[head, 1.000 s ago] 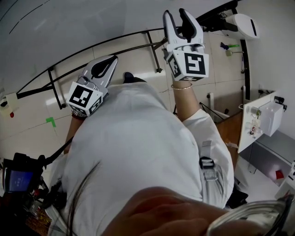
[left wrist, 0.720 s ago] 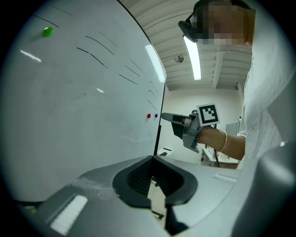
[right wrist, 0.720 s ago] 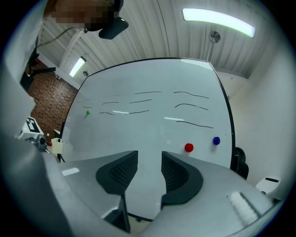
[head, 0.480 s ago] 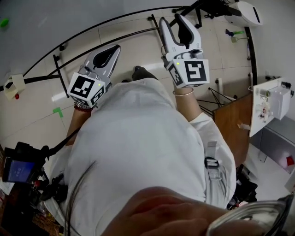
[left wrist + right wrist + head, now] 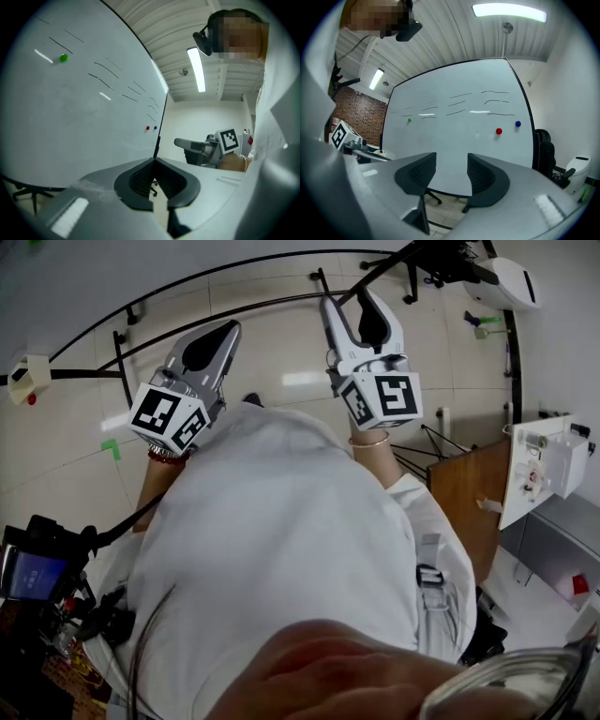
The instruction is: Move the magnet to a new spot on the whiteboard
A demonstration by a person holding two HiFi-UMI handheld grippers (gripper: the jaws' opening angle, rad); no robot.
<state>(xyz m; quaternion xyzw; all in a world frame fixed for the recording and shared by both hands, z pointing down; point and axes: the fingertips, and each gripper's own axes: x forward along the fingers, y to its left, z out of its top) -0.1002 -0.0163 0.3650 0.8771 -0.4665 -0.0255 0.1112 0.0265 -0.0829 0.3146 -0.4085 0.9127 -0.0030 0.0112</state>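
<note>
The whiteboard [image 5: 459, 136] stands ahead in the right gripper view and carries a green magnet [image 5: 409, 120], a red magnet [image 5: 498, 131] and a blue magnet [image 5: 518, 124]. My right gripper [image 5: 451, 159] is open and points level at the board, well short of it. Its jaws have just been opening, with nothing between them. The left gripper view shows the board [image 5: 70, 117] slanting away on the left, with the green magnet [image 5: 63, 58] high up. My left gripper [image 5: 155, 160] is shut and empty. In the head view both the left gripper [image 5: 217, 337] and the right gripper [image 5: 352, 310] are held out over the floor.
The board's black stand [image 5: 234, 307] runs across the tiled floor. A white machine [image 5: 511, 282] sits at the far right, with a wooden panel [image 5: 469, 488] and a white box [image 5: 562, 460] near it. Camera gear [image 5: 37, 573] is at the lower left. A black chair [image 5: 543, 145] stands right of the board.
The right gripper's jaws stand wider apart than before. Both grippers have shifted in the head view, and the board's stand now lies higher in that picture.
</note>
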